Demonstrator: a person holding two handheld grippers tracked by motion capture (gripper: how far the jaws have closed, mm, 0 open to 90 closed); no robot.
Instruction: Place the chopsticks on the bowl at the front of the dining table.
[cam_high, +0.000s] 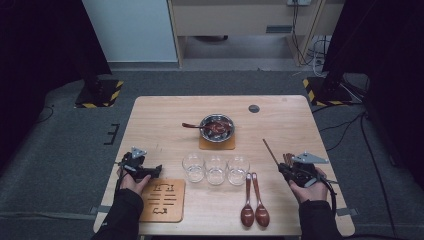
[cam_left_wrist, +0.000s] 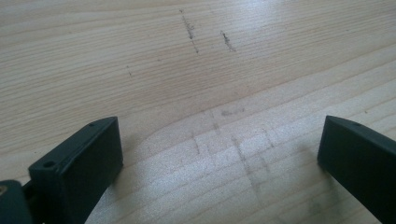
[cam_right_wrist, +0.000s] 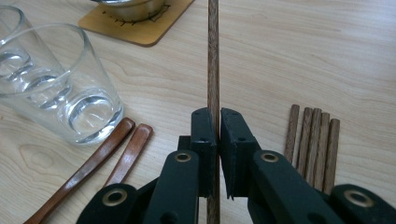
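My right gripper (cam_right_wrist: 217, 116) is shut on a single dark wooden chopstick (cam_right_wrist: 213, 56), which runs straight ahead between the jaws, pointing away toward the bowl's coaster. In the high view that chopstick (cam_high: 270, 151) slants up and left from the right gripper (cam_high: 289, 167) at the table's right side. Several more chopsticks (cam_right_wrist: 314, 140) lie side by side on the table just right of the jaws. My left gripper (cam_left_wrist: 219, 140) is open over bare table wood, nothing between its jaws; in the high view the left gripper (cam_high: 152, 171) sits near the left edge.
Three clear glasses (cam_high: 216, 169) stand in a row mid-table. Two brown wooden spoons (cam_high: 254, 202) lie in front of them. A metal bowl (cam_high: 217, 127) with a spoon rests on a wooden coaster (cam_high: 216, 144). A cut-out wooden trivet (cam_high: 164, 200) lies at the front left.
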